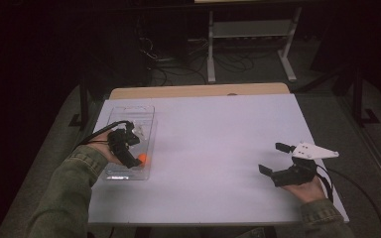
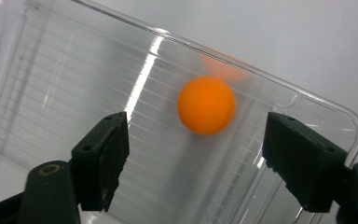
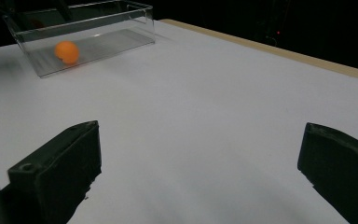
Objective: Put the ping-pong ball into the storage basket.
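Left gripper view looks straight down on the orange ball [image 2: 206, 105] lying in the clear plastic tray [image 2: 74, 79] near the counter's [image 1: 213, 134] left edge; the left gripper [image 2: 193, 154] hangs wide open, empty, apparently for picking. Right gripper [image 1: 277, 158], equally spread and empty, waits near the right edge.

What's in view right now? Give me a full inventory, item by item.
Ball: one, orange, inside the clear tray, between the left gripper's open jaws but untouched.
Tray: one, clear plastic, left side of the table.
Table: one, white top with a wood edge at the far side.
Frame: one, white metal, on the floor beyond the table.
Left gripper: one, black, over the tray, jaws open.
Right gripper: one, black with a grey plate, right side, jaws open, holding nothing.
Sleeves: two, olive green, bottom corners.
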Demonstrator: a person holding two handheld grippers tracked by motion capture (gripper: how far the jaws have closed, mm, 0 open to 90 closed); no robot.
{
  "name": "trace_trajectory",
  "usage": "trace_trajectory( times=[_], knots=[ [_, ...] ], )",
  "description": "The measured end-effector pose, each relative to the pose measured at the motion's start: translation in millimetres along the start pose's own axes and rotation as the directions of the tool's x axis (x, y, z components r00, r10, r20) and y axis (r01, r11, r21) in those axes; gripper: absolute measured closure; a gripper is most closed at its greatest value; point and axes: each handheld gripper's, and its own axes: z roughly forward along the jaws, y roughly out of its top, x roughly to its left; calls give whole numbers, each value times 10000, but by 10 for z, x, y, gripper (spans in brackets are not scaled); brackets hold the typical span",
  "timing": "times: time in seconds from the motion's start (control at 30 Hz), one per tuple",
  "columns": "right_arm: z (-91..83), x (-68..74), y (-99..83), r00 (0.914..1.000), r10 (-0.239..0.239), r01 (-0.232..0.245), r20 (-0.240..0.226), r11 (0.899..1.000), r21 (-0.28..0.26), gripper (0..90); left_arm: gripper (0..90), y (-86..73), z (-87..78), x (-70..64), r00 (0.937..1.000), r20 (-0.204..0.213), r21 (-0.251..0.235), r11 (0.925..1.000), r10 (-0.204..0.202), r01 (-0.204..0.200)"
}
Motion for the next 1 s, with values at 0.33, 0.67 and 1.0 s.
trace_trajectory(
  times=[0.33,0.67,1.0],
  knots=[
    [-4,-2,1,10000,-13,13,-3,10000,-9,0,7,-2,-58,-9,9980,-544,-305,9990,-328,312],
    [-7,-3,2,10000,-19,19,2,10000,-20,0,0,-39,-146,-28,9971,-378,-1233,9905,-666,614],
    [-2,1,1,10000,-27,27,2,10000,5,0,0,-144,-225,-82,9966,-235,-1961,9779,-793,732]
  ],
)
